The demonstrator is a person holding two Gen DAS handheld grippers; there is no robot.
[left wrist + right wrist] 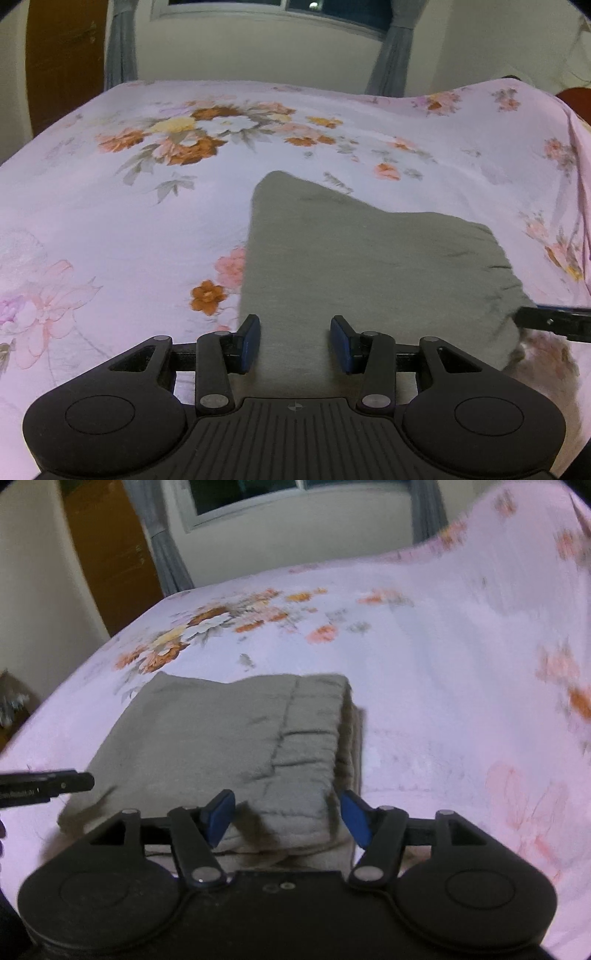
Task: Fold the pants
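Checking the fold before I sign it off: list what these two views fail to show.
- Near edge of the pants: left wrist view, covered by the left gripper.
- Their near edge again, right wrist view: under the right gripper.
- Layers at the right-hand fold: motion blur.
- Bedsheet pattern on the right: smeared.

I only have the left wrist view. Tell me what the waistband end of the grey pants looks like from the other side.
Observer: In the right wrist view the pants are folded over, with stacked layers showing along their right edge.
Operator: Report the right gripper's jaws.
Observer: The right gripper is open, pads either side of the near folded edge, not pressing it.
Operator: Say where my gripper shows there.
Observer: The left gripper's finger pokes in at the far left, beside the pants' left corner.
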